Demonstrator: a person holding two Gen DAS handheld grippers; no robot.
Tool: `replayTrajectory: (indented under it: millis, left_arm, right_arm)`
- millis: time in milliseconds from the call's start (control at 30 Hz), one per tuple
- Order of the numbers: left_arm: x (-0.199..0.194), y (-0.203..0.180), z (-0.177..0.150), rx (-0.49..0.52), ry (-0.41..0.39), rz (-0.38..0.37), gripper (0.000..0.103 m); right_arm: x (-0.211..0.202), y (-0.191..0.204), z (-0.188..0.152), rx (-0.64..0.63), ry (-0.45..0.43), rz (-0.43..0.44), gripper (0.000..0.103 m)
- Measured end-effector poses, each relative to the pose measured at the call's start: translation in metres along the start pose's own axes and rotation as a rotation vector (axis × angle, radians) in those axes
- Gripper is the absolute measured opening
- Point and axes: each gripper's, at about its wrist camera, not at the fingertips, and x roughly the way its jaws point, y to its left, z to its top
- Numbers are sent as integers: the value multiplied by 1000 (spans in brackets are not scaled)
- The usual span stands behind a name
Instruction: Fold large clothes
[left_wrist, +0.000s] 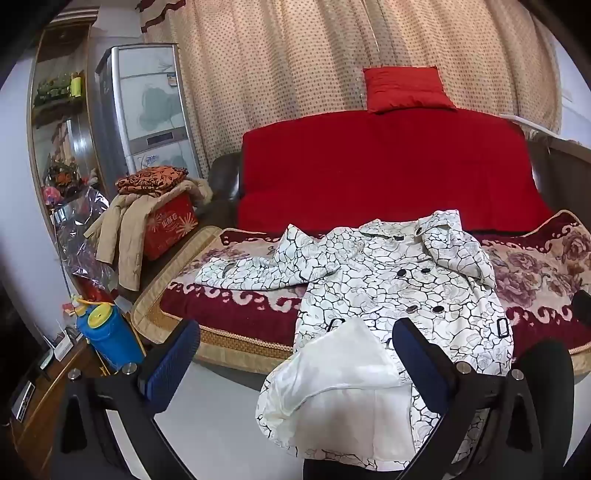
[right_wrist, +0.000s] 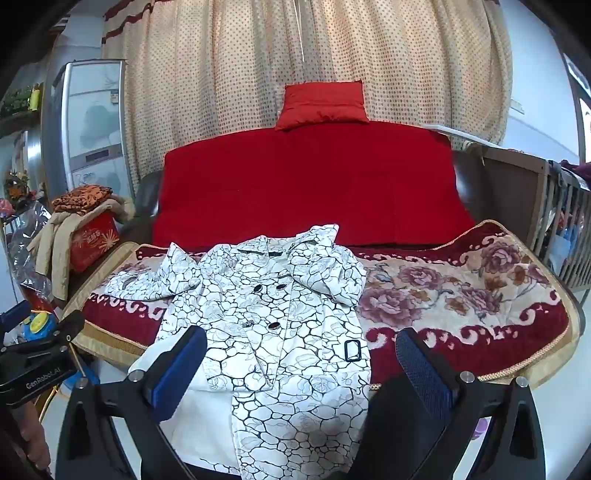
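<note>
A white coat (left_wrist: 399, 280) (right_wrist: 273, 306) with a black crackle print and dark buttons lies front up on the flowered blanket (left_wrist: 535, 266) (right_wrist: 461, 288) of a sofa. Its hem hangs over the front edge, and the left front flap is turned back to show the white lining (left_wrist: 343, 369) (right_wrist: 192, 417). One sleeve (left_wrist: 243, 273) (right_wrist: 147, 280) stretches out to the left. My left gripper (left_wrist: 295, 354) hovers open in front of the hanging hem, touching nothing. My right gripper (right_wrist: 301, 365) also stands open, just short of the coat's lower part. The left gripper's body (right_wrist: 33, 354) shows at the right view's left edge.
A red sofa back (left_wrist: 388, 173) (right_wrist: 306, 184) with a red cushion (left_wrist: 406, 88) (right_wrist: 321, 107) rises behind. To the left stand a red box (left_wrist: 170, 229) piled with clothes, a beige jacket (left_wrist: 122, 236), a blue container (left_wrist: 107, 332) and a tall cabinet (left_wrist: 147, 107). A wooden crib (right_wrist: 546, 206) stands on the right.
</note>
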Motion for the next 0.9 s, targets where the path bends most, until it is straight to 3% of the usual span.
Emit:
replayTrajectory:
  millis: [433,900]
  left_arm:
    - [7,-11,-5,30,63,-22,103]
    - [9,-12,-9,37,70,-29,103]
  right_arm:
    - [8,-3,-7,5,43,-5,103]
    - [10,-3,-11,4,44,-4,103]
